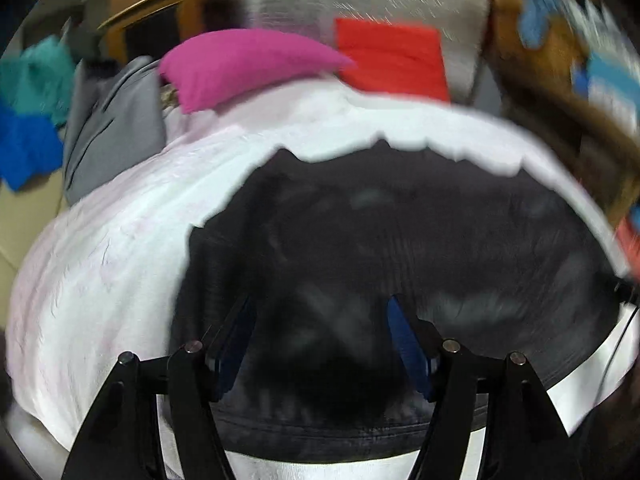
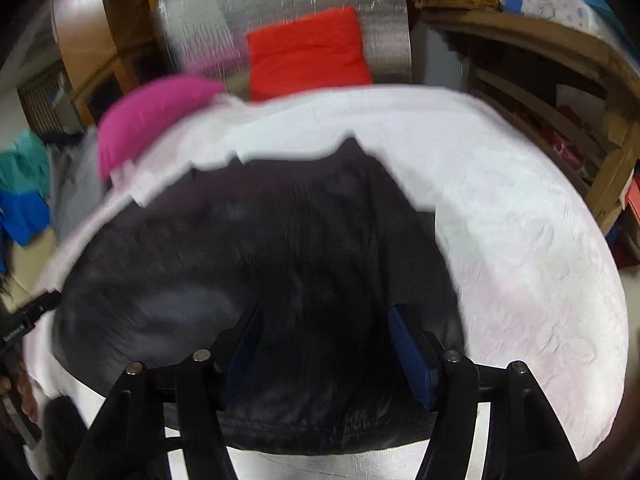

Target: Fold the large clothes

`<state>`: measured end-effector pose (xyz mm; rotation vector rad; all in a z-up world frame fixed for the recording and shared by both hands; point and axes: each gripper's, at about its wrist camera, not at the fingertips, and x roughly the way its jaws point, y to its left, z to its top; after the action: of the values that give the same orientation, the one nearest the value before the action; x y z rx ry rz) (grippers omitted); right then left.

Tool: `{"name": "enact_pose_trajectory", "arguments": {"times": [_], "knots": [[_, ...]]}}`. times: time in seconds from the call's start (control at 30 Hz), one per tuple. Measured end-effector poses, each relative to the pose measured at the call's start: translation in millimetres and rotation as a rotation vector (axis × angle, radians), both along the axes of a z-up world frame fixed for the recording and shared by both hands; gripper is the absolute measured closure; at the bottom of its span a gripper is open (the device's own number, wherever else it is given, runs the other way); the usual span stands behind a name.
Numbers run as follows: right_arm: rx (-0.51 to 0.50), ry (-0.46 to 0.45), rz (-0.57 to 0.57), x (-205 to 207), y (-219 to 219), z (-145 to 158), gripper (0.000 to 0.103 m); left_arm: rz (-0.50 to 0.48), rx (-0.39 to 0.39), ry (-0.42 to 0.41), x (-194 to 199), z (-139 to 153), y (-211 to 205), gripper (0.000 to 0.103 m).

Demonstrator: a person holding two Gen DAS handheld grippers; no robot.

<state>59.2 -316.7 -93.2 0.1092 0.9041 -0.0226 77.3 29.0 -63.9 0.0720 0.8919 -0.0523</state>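
In the left wrist view, the left hand-held gripper (image 1: pixel 320 344) hung open over the near part of a black garment (image 1: pixel 400 232). Nothing sat between its blue pads (image 1: pixel 404 344). The garment lay spread out on a white bed cover (image 1: pixel 120 240), with its far edge bumpy and uneven. It looked dark, soft and a bit wrinkled, though the picture was blurry. A pink pillow (image 1: pixel 248 64) and a red cushion (image 1: pixel 392 56) sat far off at the back. Grey cloth (image 1: pixel 112 128) lay at the far left.

In the right wrist view, the right hand-held gripper (image 2: pixel 324 348) was open too, above the near hem (image 2: pixel 304 428) of the same black garment (image 2: pixel 280 248). No cloth was pinched in it. The garment lay left of the middle of the bed cover (image 2: pixel 520 220), which showed bare on the right.

The step looked like getting ready to grab the near hem. Next, each hand-held gripper would need to drop onto that edge, pinch it, and lift it toward the far side to make a fold.
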Motion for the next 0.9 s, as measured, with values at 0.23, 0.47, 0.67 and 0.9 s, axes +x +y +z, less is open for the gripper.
{"name": "enact_pose_trajectory", "arguments": {"times": [0.23,0.47,0.67,0.9], "knots": [[-0.059,-0.065,-0.003,-9.3,15.2,15.4,0.034,-0.006,0.084,-0.034,-14.4,1.1,-4.9,0.033],[-0.050,-0.196,0.071,-39.4,63.1,27.1,0.025,-0.006,0.013,-0.092,-50.0,6.6,-5.1,0.031],[-0.103,-0.079,0.081,-38.8,73.7,-13.8,0.025,-0.049,0.124,-0.036,-46.6,-21.5,-18.7,0.024],[0.037,-0.099,-0.006,-53.9,35.9,6.9,0.021,-0.033,0.044,-0.078,-55.2,1.4,-13.6,0.025]]}}
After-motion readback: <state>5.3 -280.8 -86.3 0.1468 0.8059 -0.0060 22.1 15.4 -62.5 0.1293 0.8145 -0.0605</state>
